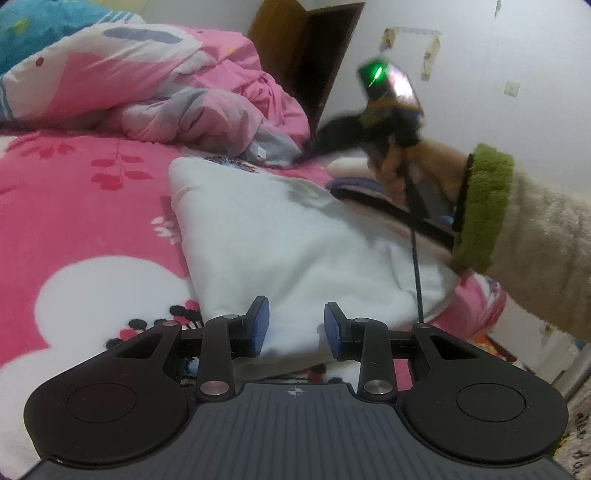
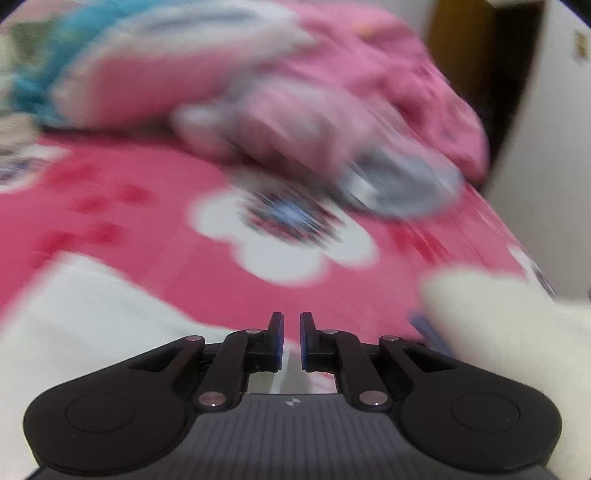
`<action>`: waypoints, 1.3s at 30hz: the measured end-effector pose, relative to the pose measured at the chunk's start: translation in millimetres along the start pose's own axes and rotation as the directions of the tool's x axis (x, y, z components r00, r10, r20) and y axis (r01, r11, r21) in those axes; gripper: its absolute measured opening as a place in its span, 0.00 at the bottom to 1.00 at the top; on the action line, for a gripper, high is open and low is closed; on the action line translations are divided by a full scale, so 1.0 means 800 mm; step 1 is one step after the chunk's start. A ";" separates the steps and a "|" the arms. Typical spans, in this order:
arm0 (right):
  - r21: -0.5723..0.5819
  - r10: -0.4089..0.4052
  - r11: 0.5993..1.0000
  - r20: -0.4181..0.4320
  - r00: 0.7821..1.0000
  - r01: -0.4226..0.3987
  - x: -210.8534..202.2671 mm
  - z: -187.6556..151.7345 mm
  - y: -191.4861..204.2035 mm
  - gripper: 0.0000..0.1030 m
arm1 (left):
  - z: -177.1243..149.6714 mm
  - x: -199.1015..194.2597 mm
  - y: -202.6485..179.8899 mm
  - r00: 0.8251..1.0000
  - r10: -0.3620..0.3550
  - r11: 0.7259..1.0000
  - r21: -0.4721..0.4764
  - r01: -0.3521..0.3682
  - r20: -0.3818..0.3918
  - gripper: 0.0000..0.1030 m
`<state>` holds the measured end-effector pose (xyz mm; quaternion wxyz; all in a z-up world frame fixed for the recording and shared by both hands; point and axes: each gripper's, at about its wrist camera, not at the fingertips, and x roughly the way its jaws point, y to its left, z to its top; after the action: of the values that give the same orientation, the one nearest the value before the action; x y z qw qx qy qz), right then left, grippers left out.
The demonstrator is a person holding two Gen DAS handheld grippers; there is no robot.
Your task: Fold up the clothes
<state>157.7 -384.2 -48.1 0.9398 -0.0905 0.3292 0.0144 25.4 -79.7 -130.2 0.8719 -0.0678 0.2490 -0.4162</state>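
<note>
Left gripper [image 1: 295,326]: jaws part open, blue pads apart with nothing pinched; white cloth shows through the gap between them.
Right gripper [image 2: 291,341]: jaws nearly clenched, only a thin slit between the blue pads; nothing seen held between them.
White garment [image 1: 295,229]: folded flat on the bed, directly ahead of the left jaws, its near edge just past the pads. In the right wrist view it lies to the lower left of the jaws, blurred.
Cream cloth [image 2: 517,332]: pale fuzzy fabric to the right of the right jaws; too blurred to tell what it is.
Pink bedsheet [image 1: 74,221]: bright pink with white flower shapes and red leaf sprigs, under the garment, spreading to the left of the left jaws and ahead of the right jaws.
Crumpled quilt [image 1: 177,96]: pink, white and grey, heaped well beyond both pairs of jaws.
Blue cushion [image 1: 44,22]: far beyond, upper left of the left jaws.
Hand [image 1: 402,162]: seen from the left wrist, up and right of the jaws, gripping the handle of the other gripper; blurred.
Sleeve [image 1: 546,236]: cream fleece with a green cuff, right of the left jaws.
Door [image 1: 306,55]: brown, far ahead.
Writing: dark lettering at the lower right edge of the left wrist view, not readable.
Markings: small cross-in-circle mark on each gripper body.
</note>
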 end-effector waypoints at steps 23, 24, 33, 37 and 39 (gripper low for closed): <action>0.084 0.250 0.967 -0.162 0.954 -0.239 0.155 0.042 0.104 0.07 | -0.021 -0.007 0.028 0.987 -0.132 0.984 -0.108 0.141 0.086 0.32; 0.140 0.243 0.965 -0.147 0.959 -0.223 0.158 0.045 0.095 0.07 | -0.021 -0.008 0.028 0.987 -0.133 0.984 -0.107 0.142 0.088 0.32; -0.232 0.711 0.599 -0.286 0.643 -0.766 0.027 0.017 0.144 0.11 | -0.022 -0.009 0.031 0.985 -0.145 0.981 -0.114 0.155 0.094 0.32; -0.243 0.568 0.734 -0.294 0.769 -0.635 0.094 0.022 0.160 0.00 | -0.023 -0.010 0.030 0.985 -0.142 0.982 -0.108 0.152 0.095 0.32; -0.254 0.364 0.882 -0.170 0.916 -0.397 0.117 0.045 0.152 0.02 | -0.023 -0.010 0.030 0.985 -0.143 0.983 -0.104 0.152 0.095 0.32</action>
<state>242.7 -261.4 -98.6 0.8748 -0.1585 0.3896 0.2405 28.9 -56.6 -150.9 0.8436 -0.1524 0.2277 -0.4619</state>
